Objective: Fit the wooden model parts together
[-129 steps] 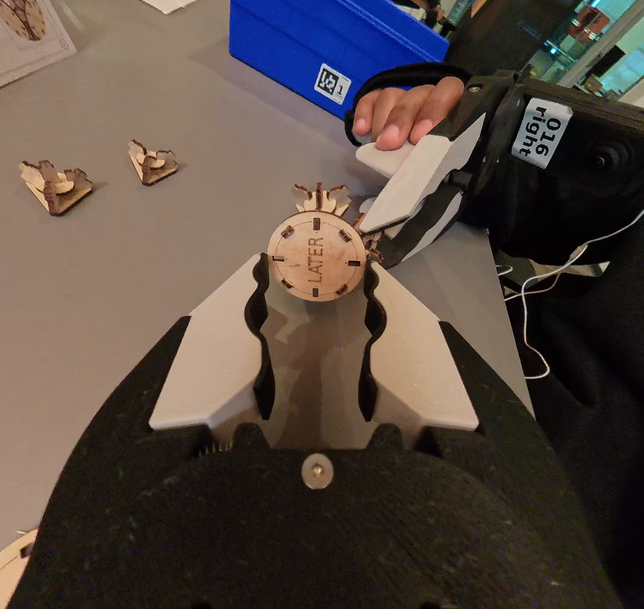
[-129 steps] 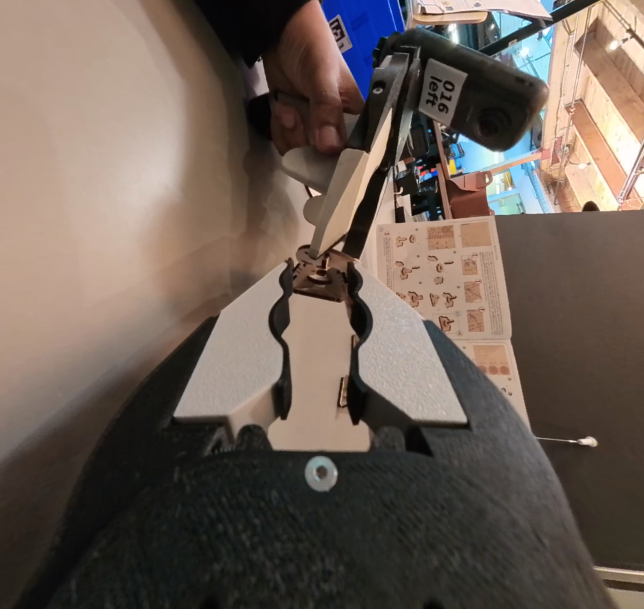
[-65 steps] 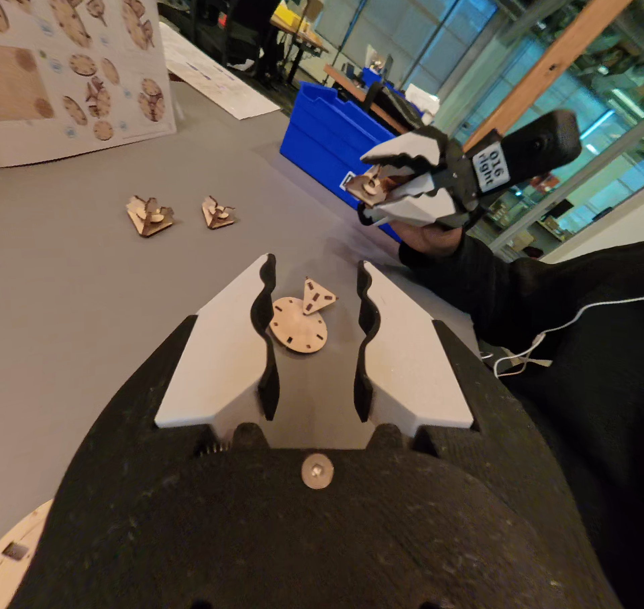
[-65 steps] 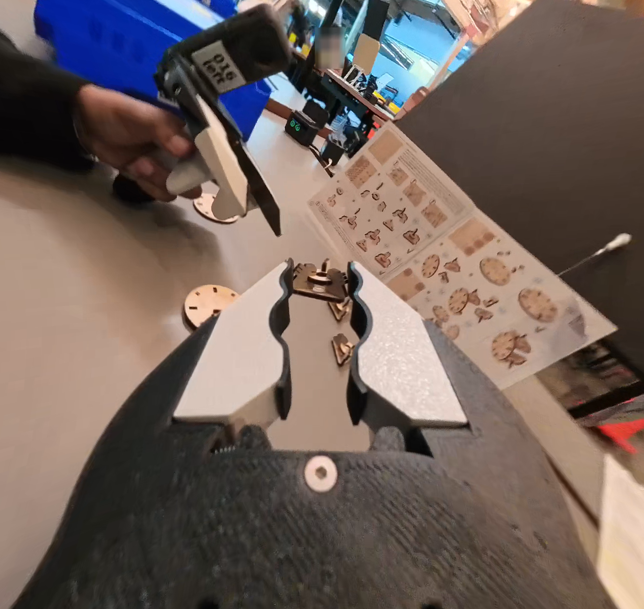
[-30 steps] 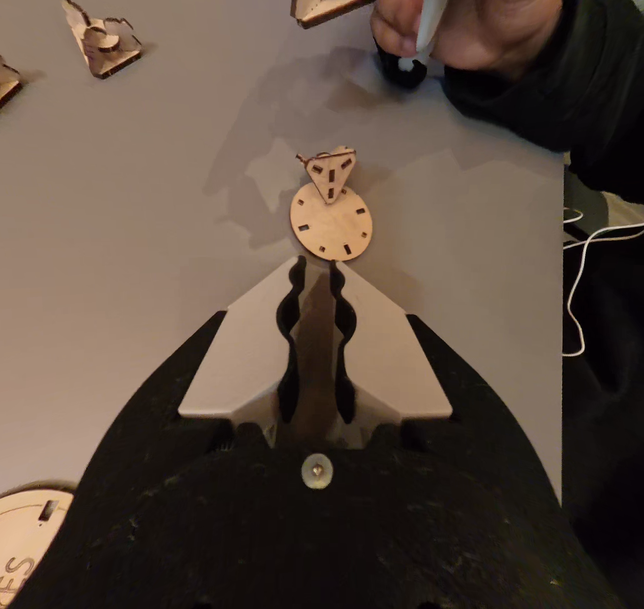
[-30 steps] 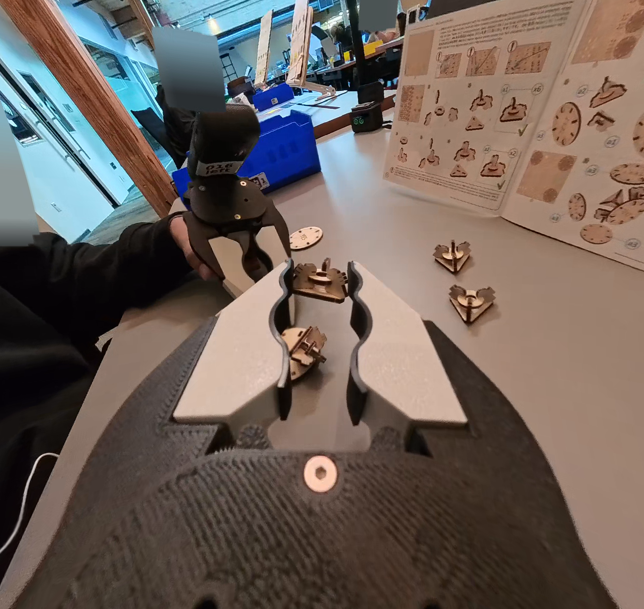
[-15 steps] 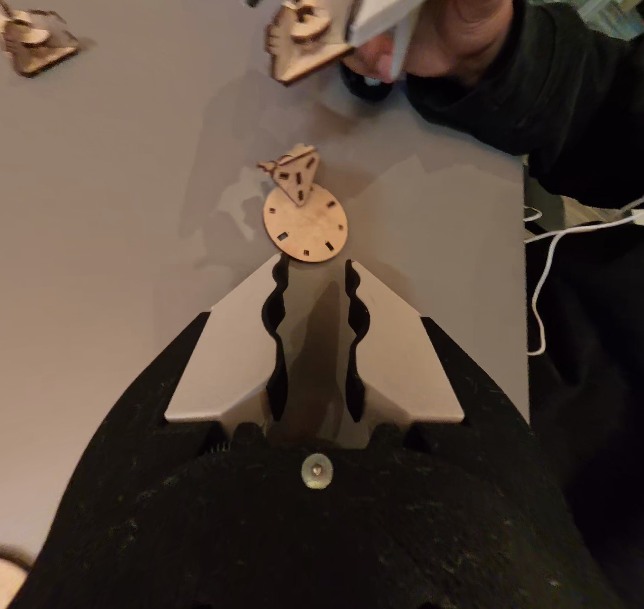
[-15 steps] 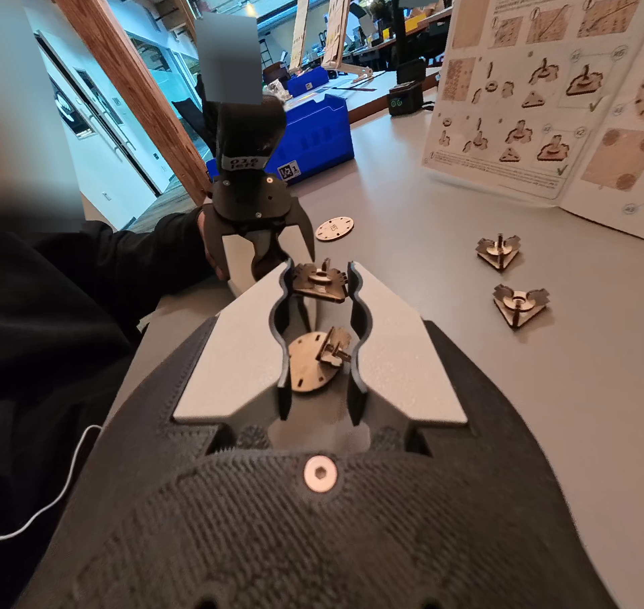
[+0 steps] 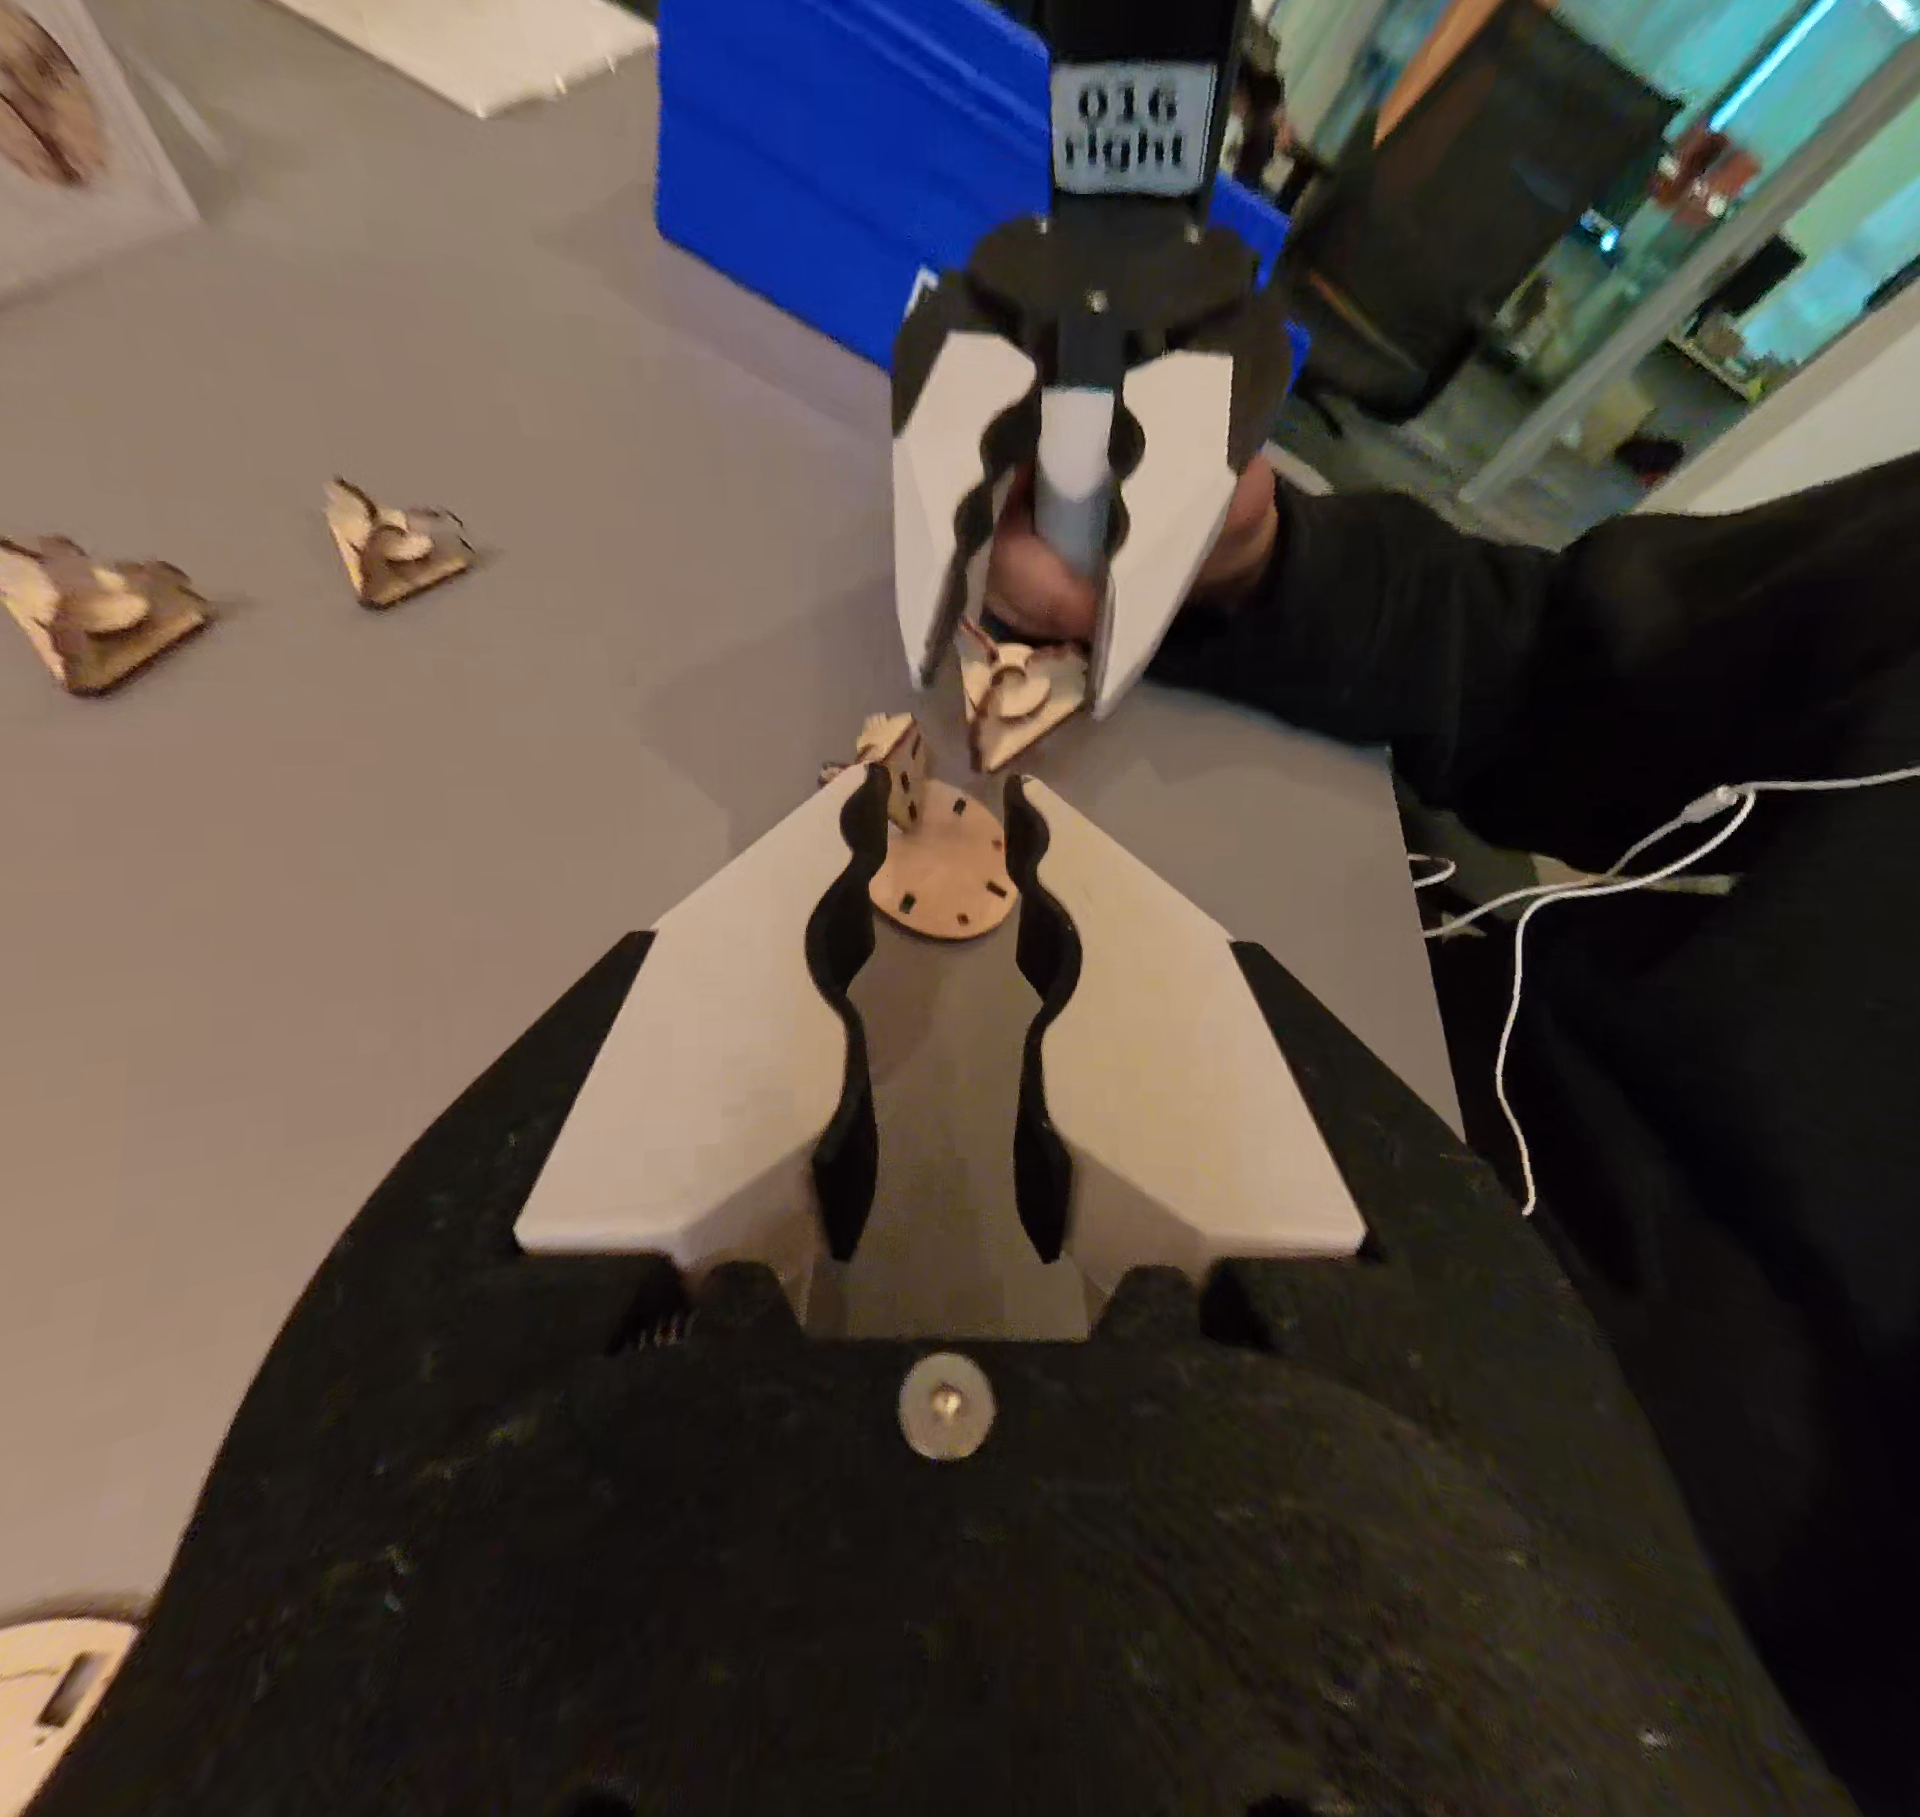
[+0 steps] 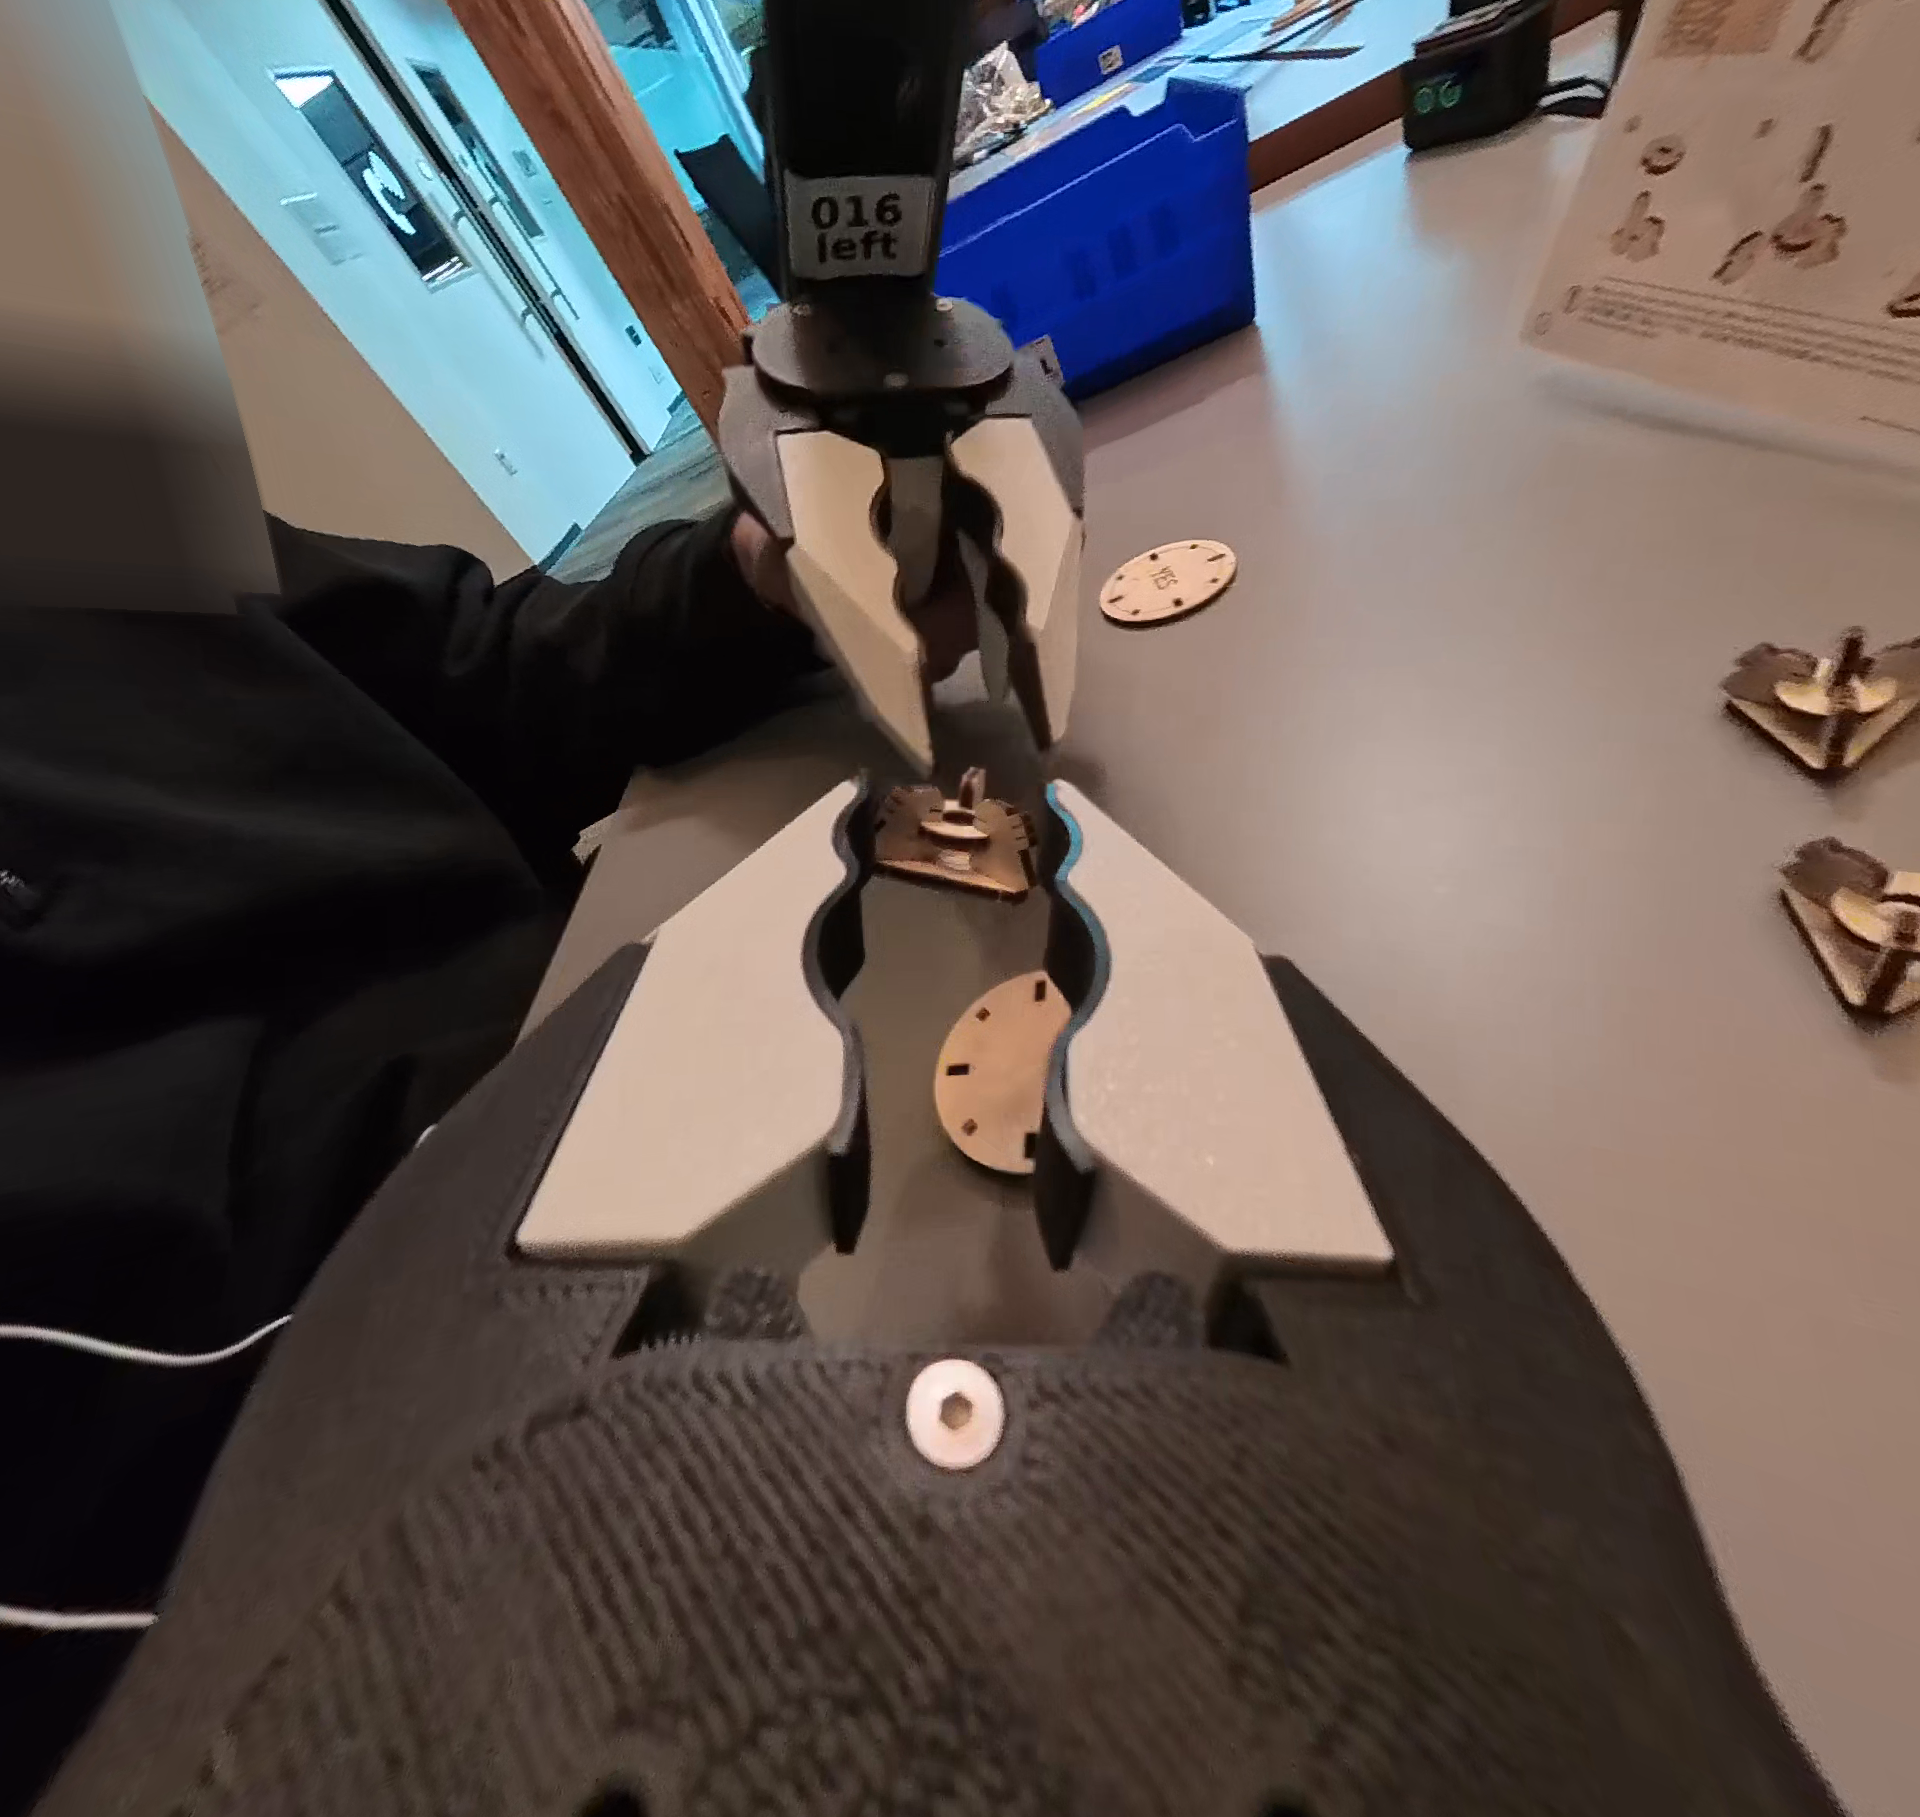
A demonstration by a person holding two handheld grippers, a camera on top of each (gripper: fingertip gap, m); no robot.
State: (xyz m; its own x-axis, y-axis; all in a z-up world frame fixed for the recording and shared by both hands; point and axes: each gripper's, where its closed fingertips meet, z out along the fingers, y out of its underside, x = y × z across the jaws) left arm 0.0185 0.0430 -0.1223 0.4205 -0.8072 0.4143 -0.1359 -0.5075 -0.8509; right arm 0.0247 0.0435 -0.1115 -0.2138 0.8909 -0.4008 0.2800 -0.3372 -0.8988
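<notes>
My left gripper (image 9: 943, 791) is open, its fingers low on either side of a round slotted wooden disc (image 9: 940, 879) that lies flat on the grey table (image 9: 416, 936). A small triangular wooden piece (image 9: 899, 765) stands in the disc's far edge, close to my left fingertip. My right gripper (image 10: 954, 811) is shut on a triangular wooden assembly with a peg (image 10: 951, 848). It holds the assembly just above the table, facing my left gripper (image 10: 982, 754). The right gripper (image 9: 1013, 692) and its assembly (image 9: 1023, 718) also show in the left wrist view. The disc (image 10: 997, 1071) lies below the right fingers.
A blue bin (image 9: 831, 178) stands behind. Two more triangular assemblies (image 9: 400, 552) (image 9: 94, 614) lie to the left. Another disc (image 10: 1169, 578) lies beyond the left gripper. An instruction sheet (image 10: 1766, 157) stands at the back. The table edge and a white cable (image 9: 1558, 894) are on the right. Only a small space, under 4 cm, lies between the two pairs of fingers. From the left gripper's tips to the round slotted wooden disc (image 9: 940, 879) is close to 7 cm. The right camera catches it too, in the right wrist view (image 10: 1016, 1047).
My left gripper let go of the disc, which now lies on the table, and has dropped low around it, fingers narrowing, widening, then narrowing a little. The right gripper brought its assembly close above the disc.
</notes>
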